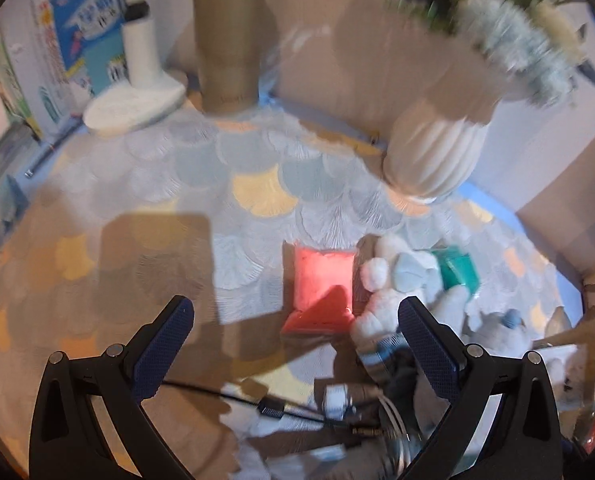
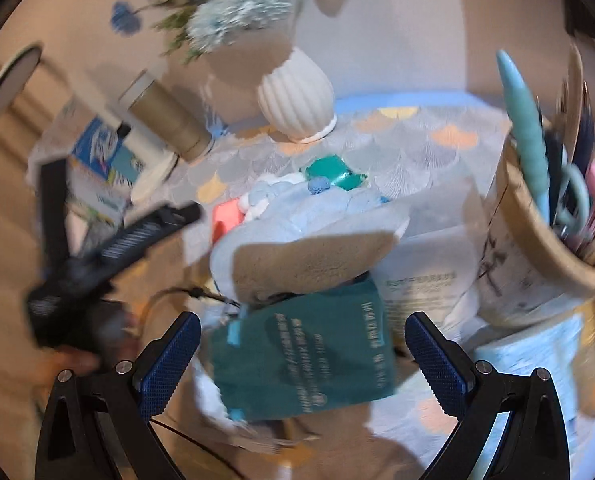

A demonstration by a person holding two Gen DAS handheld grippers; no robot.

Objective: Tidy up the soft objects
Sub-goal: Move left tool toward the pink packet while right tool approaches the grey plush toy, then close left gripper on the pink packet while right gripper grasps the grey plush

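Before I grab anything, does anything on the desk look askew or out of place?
Mostly clutter: the white plush toy sprawls against the flat red packet, partly covering a teal packet. Loose black cables lie in front. The white ribbed vase stands upright; nothing spilled.

We see fluffy plush on the white toy (image 1: pixel 381 312), a glossy plastic sheen on the pink pouch (image 1: pixel 323 284), matt ribbed ceramic (it seems) on the vase (image 1: pixel 433 156), and knurled blue pads (image 1: pixel 427 344) on the gripper
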